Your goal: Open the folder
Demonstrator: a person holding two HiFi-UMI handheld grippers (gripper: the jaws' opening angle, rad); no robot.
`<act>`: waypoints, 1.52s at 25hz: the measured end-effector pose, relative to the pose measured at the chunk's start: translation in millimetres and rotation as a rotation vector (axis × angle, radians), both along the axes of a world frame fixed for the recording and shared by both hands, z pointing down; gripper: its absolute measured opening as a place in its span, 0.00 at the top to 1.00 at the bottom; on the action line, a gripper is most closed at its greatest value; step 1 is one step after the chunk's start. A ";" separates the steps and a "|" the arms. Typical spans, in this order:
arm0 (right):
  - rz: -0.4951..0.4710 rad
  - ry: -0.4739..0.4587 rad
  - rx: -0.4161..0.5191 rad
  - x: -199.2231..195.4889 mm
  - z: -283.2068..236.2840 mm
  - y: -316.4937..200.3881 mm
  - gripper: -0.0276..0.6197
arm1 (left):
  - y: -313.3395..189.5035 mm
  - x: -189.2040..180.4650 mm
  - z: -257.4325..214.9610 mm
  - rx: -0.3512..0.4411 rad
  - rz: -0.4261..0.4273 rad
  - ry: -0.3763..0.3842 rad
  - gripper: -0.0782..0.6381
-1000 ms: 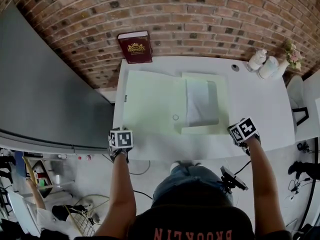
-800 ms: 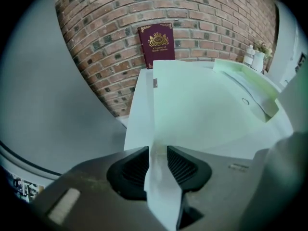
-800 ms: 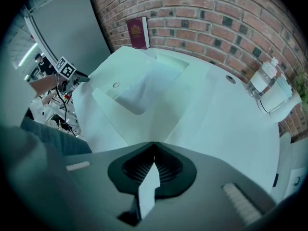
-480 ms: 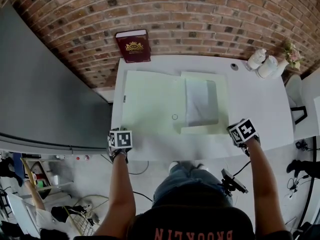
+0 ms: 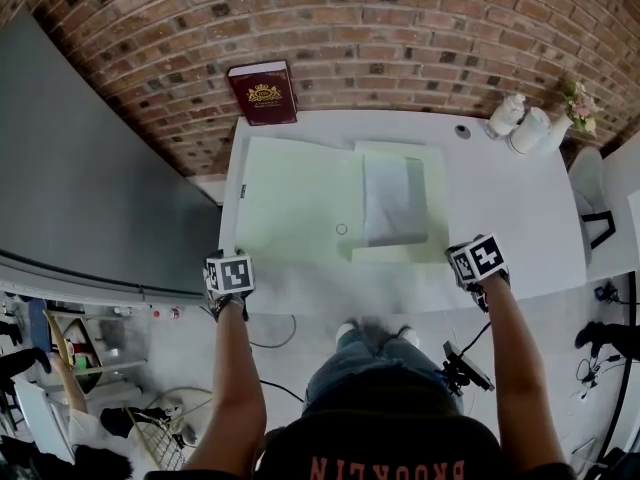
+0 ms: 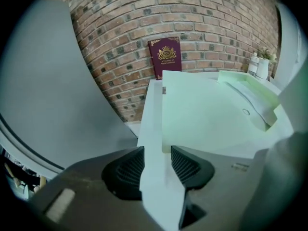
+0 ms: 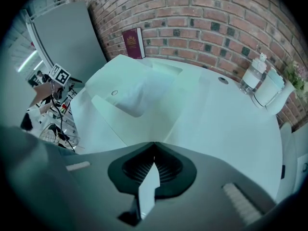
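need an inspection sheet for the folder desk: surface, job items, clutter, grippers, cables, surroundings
Surface: white table, no spills seen.
Job's things: pale green folder lies open and flat; sheet of paper in its right half.
Clutter: red book upright against the wall at back left; two white bottles and a small flowering plant at back right.
Grippers: left gripper open, jaws just been opening, nothing gripped, table edge showing in the gap; right gripper shut, empty.
Cables: loose cable on the floor below the near edge.
Surroundings: brick wall behind, grey panel at left.
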State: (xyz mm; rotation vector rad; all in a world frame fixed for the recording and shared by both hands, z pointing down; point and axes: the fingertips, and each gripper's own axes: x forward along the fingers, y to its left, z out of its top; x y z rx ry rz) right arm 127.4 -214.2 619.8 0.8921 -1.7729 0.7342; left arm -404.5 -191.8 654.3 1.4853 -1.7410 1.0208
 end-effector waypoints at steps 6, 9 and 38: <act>0.042 -0.046 0.056 0.9 -1.1 -0.5 0.95 | 4.0 -7.2 -20.3 0.057 -0.063 -0.046 0.57; 0.076 -0.072 0.086 1.2 -1.8 -1.1 0.95 | 7.9 -8.3 -27.4 0.067 -0.083 -0.059 0.57; 0.081 -0.270 0.445 -11.6 -105.3 -36.8 0.95 | 15.8 61.5 -151.2 0.418 -0.155 -0.020 0.56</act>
